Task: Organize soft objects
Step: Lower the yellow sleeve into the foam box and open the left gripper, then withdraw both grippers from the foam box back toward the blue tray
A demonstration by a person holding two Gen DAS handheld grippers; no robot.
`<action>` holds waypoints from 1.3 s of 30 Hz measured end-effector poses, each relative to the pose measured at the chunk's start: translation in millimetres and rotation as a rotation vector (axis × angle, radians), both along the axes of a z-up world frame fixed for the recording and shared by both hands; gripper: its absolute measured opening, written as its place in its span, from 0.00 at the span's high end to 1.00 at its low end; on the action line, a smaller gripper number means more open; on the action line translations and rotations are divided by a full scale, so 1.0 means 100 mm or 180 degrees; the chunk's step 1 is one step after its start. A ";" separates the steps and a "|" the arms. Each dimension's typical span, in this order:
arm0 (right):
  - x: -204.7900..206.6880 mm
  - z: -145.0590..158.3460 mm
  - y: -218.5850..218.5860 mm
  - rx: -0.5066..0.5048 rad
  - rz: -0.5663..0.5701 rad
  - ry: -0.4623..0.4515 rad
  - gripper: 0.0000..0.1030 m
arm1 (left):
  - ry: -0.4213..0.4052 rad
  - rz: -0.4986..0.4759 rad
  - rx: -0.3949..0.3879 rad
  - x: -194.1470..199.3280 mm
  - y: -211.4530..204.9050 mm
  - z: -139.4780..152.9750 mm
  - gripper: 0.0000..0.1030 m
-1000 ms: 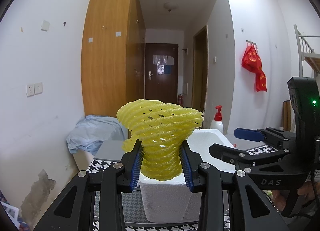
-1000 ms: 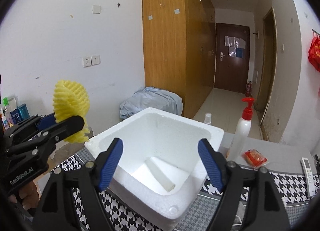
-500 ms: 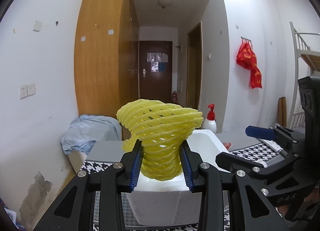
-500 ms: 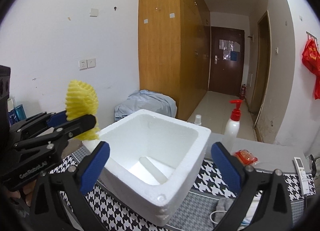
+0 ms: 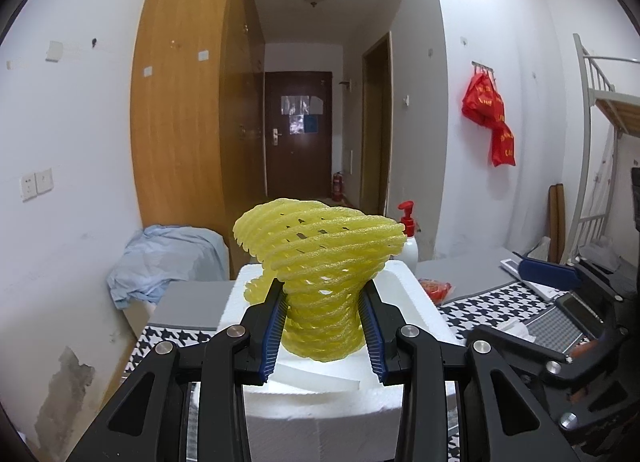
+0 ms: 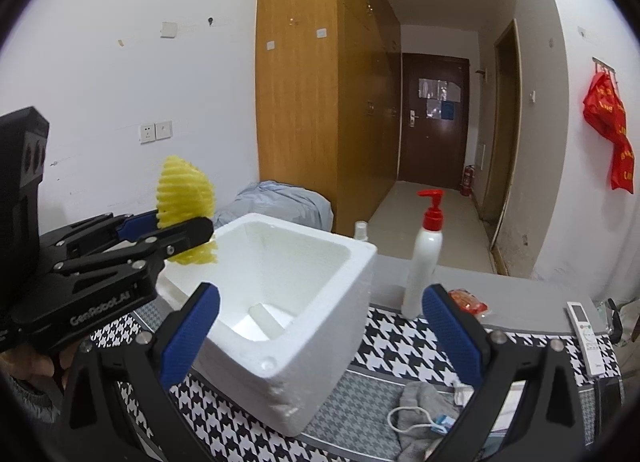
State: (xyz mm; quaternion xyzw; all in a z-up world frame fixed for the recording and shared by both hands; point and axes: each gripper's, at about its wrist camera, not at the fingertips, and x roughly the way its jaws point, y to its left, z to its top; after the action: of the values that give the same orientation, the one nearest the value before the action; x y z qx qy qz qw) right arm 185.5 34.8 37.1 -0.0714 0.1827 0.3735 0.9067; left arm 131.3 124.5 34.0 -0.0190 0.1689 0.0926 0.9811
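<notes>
The left gripper (image 5: 323, 330) clamps the yellow foam net (image 5: 320, 262) over the foam box (image 6: 320, 262); the right gripper (image 6: 320, 334) gapes wide.

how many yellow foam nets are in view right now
1. The yellow foam net is pinched in the left gripper, held over the near-left rim of the white foam box. Part of the box floor is hidden, so another could lie unseen.

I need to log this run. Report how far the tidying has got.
Done: a white foam piece lies inside the foam box. In hand: the left gripper holds the yellow foam net at the box's rim. Left: the grey cloth on the table; the right gripper is open.
</notes>
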 end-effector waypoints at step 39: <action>0.05 -0.12 -0.62 0.0093 -0.0334 0.0001 0.00 | -0.0072 -0.0076 0.0077 0.00 -0.39 0.04 0.01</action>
State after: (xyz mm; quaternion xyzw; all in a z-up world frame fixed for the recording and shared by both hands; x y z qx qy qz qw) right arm 190.2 -27.0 25.6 -0.0484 0.1809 0.3281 0.9259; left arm 131.1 85.1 38.4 -0.0061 0.1569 0.0828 0.9841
